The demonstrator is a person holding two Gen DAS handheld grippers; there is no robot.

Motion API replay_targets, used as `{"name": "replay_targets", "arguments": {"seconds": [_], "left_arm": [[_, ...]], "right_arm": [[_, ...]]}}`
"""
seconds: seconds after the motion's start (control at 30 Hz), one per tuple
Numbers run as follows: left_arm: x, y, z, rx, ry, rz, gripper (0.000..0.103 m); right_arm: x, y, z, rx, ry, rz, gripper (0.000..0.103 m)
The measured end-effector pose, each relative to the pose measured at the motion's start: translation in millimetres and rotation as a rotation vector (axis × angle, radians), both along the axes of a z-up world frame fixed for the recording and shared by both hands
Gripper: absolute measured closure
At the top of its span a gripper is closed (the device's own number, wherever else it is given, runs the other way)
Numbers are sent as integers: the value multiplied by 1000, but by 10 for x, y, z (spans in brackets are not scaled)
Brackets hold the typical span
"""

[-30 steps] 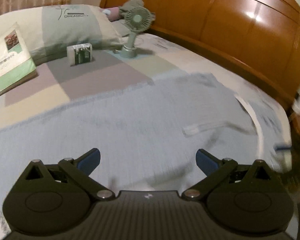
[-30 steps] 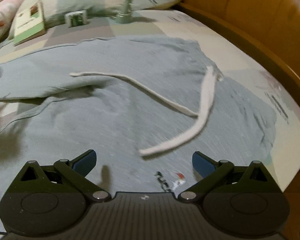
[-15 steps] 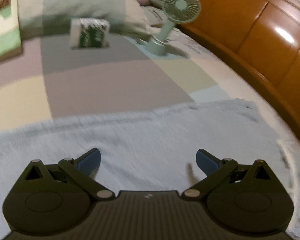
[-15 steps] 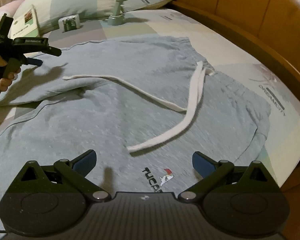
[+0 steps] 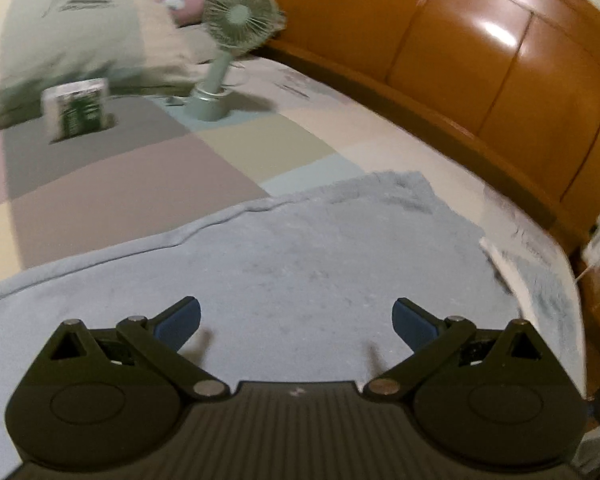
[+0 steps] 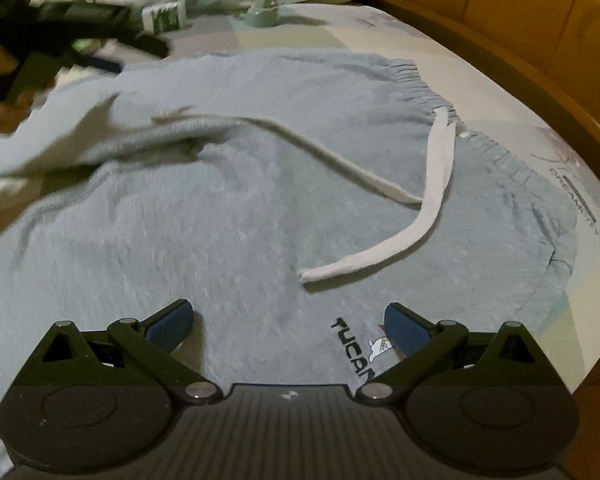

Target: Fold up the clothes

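Grey-blue shorts spread flat, white drawstring loose, both claws agape

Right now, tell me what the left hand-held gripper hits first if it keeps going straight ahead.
Probably the light blue garment lying just ahead of the open left hand-held gripper; the small fan stands farther back. Depth is unclear.

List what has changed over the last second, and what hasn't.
The left tongs swung toward the pillow end and now hover over the blue shorts near the fan. The right tongs eased forward over the logo. Both stay open, empty. The shorts and drawstring lie unmoved.
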State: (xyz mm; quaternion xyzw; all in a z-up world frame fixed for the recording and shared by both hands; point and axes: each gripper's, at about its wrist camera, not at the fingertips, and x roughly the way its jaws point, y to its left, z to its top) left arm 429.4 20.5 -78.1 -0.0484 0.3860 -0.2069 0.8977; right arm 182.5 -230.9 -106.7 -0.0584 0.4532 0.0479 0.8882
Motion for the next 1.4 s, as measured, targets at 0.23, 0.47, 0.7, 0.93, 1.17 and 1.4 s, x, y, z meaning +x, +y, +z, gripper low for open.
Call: {"name": "replay_targets", "arguments": {"seconds": [0.23,0.47,0.7,0.93,1.17,1.4], "left_arm": [[410,-318,-360,216,-23,52,2],[766,-348,-266,248,53,93,2],[163,-90,157,207,-9,29,2],[-648,19,-27,279,-48,-30,2],[-924,298,-267,302,-13,74,1],[-1226,414,-6,309,-48,139,1]], "right_arm": [[5,-26,-25,15,8,-10,0],[-2,-35,-48,23,8,-11,0],[-20,-53,-70,27,-2,-9,0],[-49,-53,-76,28,-25,-14,0],[-87,-55,-83,30,-51,-15,0],[-116,-55,-92,33,-69,-17,0]]}}
